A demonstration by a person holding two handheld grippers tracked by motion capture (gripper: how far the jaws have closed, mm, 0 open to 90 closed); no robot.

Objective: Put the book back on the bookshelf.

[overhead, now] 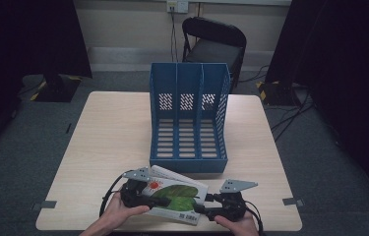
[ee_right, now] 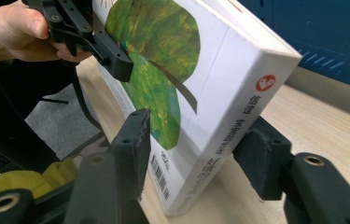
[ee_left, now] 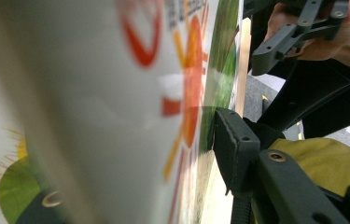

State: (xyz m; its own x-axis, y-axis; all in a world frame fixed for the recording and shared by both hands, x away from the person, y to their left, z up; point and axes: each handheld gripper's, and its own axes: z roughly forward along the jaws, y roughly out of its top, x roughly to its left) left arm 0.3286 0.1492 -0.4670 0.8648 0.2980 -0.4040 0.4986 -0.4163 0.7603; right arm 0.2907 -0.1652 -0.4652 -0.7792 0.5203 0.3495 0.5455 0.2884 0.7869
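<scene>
The left tool (overhead: 148, 200) sits at the bottom of the high view, left of the middle, and its black jaws are squeezed tight on the left end of a thick white book with a big green leaf and an orange sun on its cover (overhead: 174, 197). In the left gripper view the book cover (ee_left: 130, 102) is very close and blurry, with one black pad pressed flat against it in the lower middle of the frame. The right tool (overhead: 205, 205) is at the bottom of the high view, right of the middle. In the right gripper view its two jaws stand on either side of the book's lower corner (ee_right: 196, 154), about half open. The left pad is just beside the cover and the right pad is near the spine, but I cannot tell if they press on it. The book is tipped up on its edge, near the front edge of the pale wooden worktop (overhead: 108, 128). Just behind the book, in the middle of the high view, stands a blue plastic file rack with three slots (overhead: 188, 118). A black folding chair (overhead: 215, 44) stands on the floor at the top of the frame.
</scene>
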